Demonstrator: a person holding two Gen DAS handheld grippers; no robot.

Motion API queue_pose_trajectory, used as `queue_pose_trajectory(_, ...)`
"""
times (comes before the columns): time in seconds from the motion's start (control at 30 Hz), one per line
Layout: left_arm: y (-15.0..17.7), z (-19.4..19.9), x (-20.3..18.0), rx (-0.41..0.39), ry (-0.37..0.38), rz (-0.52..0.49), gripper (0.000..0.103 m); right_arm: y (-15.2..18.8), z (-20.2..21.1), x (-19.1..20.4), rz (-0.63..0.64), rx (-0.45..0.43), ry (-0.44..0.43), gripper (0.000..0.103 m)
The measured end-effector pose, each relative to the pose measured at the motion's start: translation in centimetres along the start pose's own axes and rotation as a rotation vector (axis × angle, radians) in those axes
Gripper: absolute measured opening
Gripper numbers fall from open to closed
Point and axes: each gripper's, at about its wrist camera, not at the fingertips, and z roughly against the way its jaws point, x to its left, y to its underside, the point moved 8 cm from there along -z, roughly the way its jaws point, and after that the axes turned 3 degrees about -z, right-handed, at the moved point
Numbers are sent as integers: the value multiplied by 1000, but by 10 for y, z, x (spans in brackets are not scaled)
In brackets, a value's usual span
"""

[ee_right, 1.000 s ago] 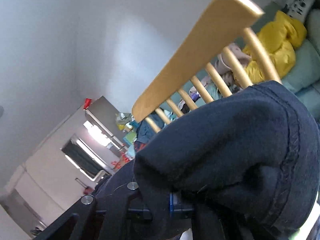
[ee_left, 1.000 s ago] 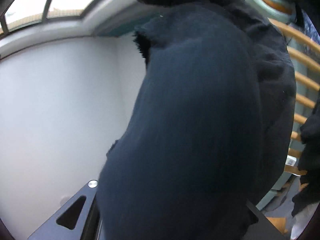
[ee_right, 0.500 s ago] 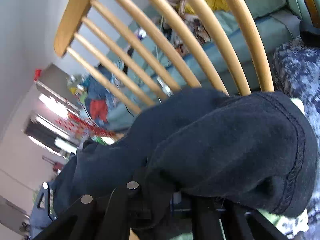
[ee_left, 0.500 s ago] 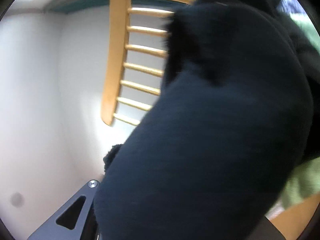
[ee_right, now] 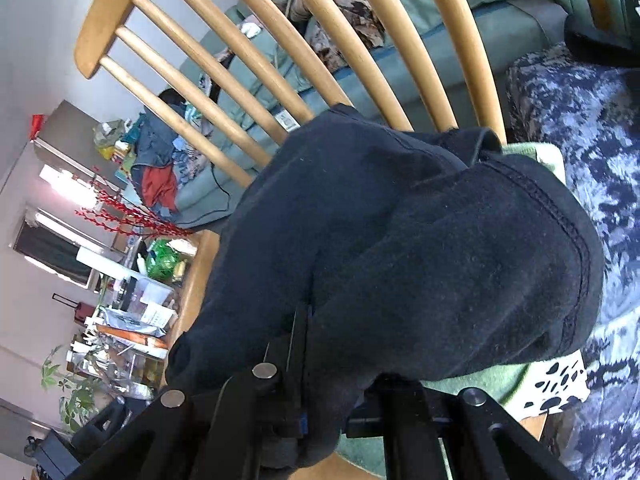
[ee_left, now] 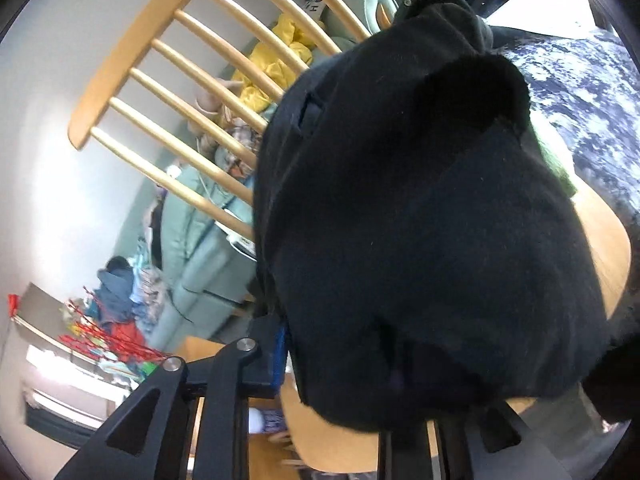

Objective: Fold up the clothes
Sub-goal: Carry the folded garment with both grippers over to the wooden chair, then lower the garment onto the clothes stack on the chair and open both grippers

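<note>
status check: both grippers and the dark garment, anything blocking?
Left gripper and right gripper both shut on dark garment. Garment bunched over the fingers, above wooden chair. Green cloth lies underneath.

tongs' tips buried under dark garment

We see the right gripper clamped on a bunched dark navy garment that drapes over both fingers. The garment lies on a green cloth with a white spotted edge, on the seat of a wooden spindle-back chair. A blue patterned rug lies beside the chair.
</note>
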Motion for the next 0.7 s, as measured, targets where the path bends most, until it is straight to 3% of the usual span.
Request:
queue_pose_trajectory(0.1, -12, -11, -5, 17, 52, 28, 31, 5, 3, -4, -1, 8, 20, 18)
queue_pose_trajectory(0.17, 26, 15, -16, 36, 82, 70, 39, 8, 9, -7, 2, 12, 33, 24)
queue_pose_trajectory(0.23, 27, 8, -20, 63, 126, 101, 54, 9, 13, -12, 5, 16, 42, 28)
queue_pose_trajectory(0.3, 49, 42, -7, 74, 149, 122, 64, 9, 20, -18, 4, 17, 57, 31)
queue_pose_trajectory(0.47, 37, 47, 7, 77, 199, 196, 66, 10, 37, -33, 4, 20, 94, 48)
queue_pose_trajectory(0.53, 41, 48, 23, 62, 227, 272, 66, 8, 48, -34, 23, 1, 109, 48)
queue_pose_trajectory(0.63, 31, 81, 38, -14, 229, 380, 68, 14, 58, -24, 95, -42, 108, 48)
queue_pose_trajectory(0.7, 21, 98, 42, -67, 223, 423, 79, 21, 62, -15, 152, -70, 101, 48)
